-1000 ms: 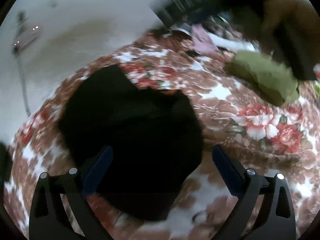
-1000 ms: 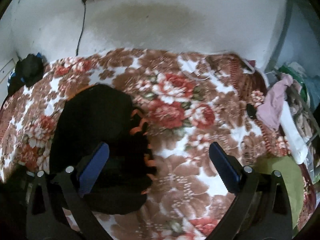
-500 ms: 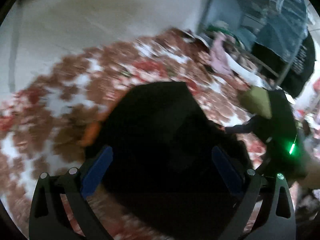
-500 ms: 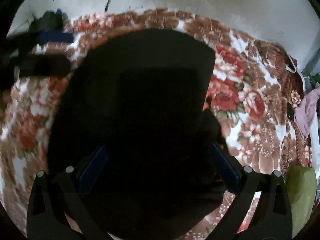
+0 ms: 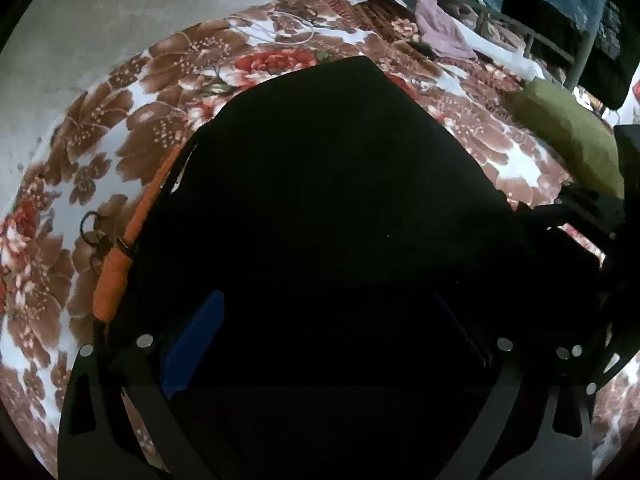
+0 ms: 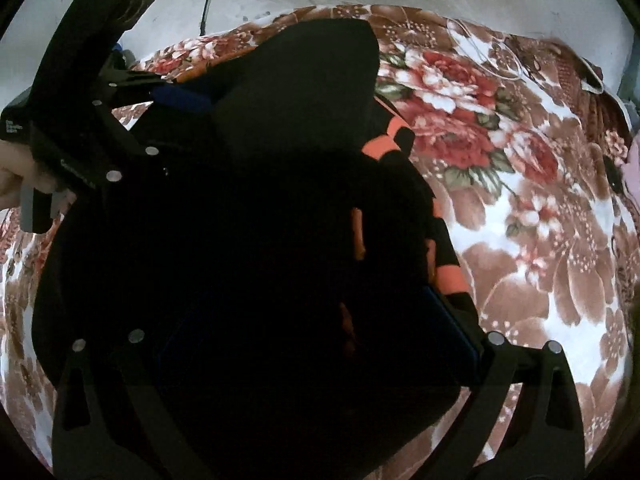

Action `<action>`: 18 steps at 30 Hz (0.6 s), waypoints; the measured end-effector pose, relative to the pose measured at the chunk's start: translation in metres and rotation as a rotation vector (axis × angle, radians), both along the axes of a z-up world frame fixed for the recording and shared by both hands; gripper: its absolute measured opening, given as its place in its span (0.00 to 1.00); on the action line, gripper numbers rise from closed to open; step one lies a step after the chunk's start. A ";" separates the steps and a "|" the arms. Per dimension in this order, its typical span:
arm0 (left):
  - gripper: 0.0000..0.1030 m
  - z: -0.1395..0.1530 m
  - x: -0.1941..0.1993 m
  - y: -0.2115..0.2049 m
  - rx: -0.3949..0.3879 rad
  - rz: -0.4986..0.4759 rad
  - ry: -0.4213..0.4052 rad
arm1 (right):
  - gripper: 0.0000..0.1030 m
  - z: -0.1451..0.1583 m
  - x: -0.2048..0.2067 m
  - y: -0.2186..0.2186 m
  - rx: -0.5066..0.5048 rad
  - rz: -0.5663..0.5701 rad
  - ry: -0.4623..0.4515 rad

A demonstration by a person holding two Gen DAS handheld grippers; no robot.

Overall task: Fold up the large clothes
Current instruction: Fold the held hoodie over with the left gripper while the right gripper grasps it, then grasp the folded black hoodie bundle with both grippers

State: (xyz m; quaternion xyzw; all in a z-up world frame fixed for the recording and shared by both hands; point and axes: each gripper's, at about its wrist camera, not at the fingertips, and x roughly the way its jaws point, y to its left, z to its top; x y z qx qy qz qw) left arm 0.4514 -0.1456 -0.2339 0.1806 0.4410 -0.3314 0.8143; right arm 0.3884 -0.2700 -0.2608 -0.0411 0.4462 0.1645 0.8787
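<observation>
A black garment [image 5: 340, 200] with orange trim [image 5: 116, 276] lies bunched on the floral blanket [image 5: 132, 136]. It fills most of both views [image 6: 260, 220]. My left gripper [image 5: 324, 332] is open, low over the garment's near part, its blue pads wide apart. It also shows in the right wrist view [image 6: 120, 92] at the garment's left edge. My right gripper [image 6: 316, 340] is open, close over the garment, with orange stripes [image 6: 448, 276] beside its right finger. The right gripper body shows dark at the right of the left wrist view [image 5: 592, 216].
A white wall [image 5: 120, 20] stands behind the bed. A green folded cloth [image 5: 568, 136] and a pink cloth [image 5: 440, 28] lie at the far right, near a metal rack with hanging clothes [image 5: 560, 8]. A white cord [image 6: 492, 56] lies on the blanket.
Both grippers have come down and closer to the black garment, which now fills each view. The left gripper has swung toward the garment's left edge. Both stay open.
</observation>
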 end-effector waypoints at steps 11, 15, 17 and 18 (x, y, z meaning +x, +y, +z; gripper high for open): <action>0.95 0.050 -0.025 0.022 -0.049 0.150 -0.008 | 0.95 0.036 -0.015 -0.018 0.056 -0.046 0.031; 0.95 0.080 -0.064 0.055 -0.058 0.245 -0.062 | 0.95 0.065 -0.029 -0.032 -0.001 -0.045 0.000; 0.95 0.087 -0.083 0.062 -0.018 0.263 -0.081 | 0.95 0.073 -0.035 -0.038 -0.042 -0.042 0.003; 0.95 0.090 -0.092 0.066 0.001 0.280 -0.090 | 0.95 0.075 -0.037 -0.040 -0.051 -0.044 0.006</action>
